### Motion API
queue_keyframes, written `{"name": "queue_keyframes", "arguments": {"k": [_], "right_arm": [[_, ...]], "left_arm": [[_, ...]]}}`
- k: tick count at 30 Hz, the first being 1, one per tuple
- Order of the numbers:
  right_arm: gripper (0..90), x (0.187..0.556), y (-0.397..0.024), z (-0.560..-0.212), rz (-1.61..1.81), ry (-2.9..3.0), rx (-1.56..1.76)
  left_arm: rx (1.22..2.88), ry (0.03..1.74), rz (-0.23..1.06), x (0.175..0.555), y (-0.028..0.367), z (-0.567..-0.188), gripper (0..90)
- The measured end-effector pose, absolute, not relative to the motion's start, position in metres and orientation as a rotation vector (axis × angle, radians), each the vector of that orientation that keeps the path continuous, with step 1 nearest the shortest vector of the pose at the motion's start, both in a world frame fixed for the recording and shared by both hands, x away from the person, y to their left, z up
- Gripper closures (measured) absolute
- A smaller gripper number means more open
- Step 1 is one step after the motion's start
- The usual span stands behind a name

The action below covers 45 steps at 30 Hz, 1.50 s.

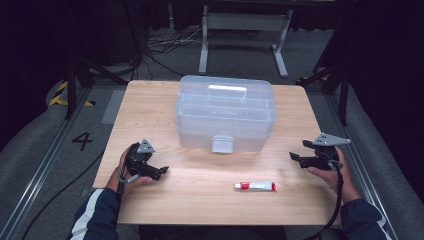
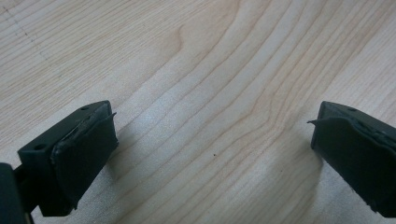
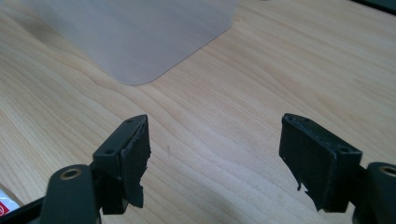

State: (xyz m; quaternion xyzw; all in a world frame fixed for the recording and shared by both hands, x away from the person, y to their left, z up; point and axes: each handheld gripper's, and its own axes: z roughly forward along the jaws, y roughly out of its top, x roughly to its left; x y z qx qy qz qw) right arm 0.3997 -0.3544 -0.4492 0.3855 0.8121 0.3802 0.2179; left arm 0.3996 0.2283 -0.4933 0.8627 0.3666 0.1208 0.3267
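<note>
The small tube (image 1: 255, 186), white with a red end and lying flat on the desk (image 1: 150, 105), could roll or skid away if one pad of the right hand-held gripper (image 1: 296, 158) meets it first. It sits at about seven o'clock from that hand-held gripper and at six o'clock from the clear plastic storage box (image 1: 225, 112), latch closed. Both the right and the left hand-held gripper (image 1: 162, 171) stand wide apart with nothing between the jaws.

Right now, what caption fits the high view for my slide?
Open grippers, left and right, flank a tube before a closed clear box.
</note>
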Motion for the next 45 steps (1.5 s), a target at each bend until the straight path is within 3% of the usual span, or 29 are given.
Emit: {"name": "queue_keyframes", "arguments": {"k": [20,34,45], "right_arm": [[27.0,0.396,-0.345,-0.409,1.084,2.210,0.964],[29.5,0.406,-0.331,-0.354,1.087,2.155,0.866],[29.7,0.420,-0.299,-0.325,1.113,2.173,0.768]], "left_arm": [[2.260,0.961,0.317,0.400,0.228,-0.493,0.3],[2.258,0.963,0.320,0.399,0.228,-0.493,0.4],[2.260,0.962,0.324,0.399,0.229,-0.493,0.4]]}}
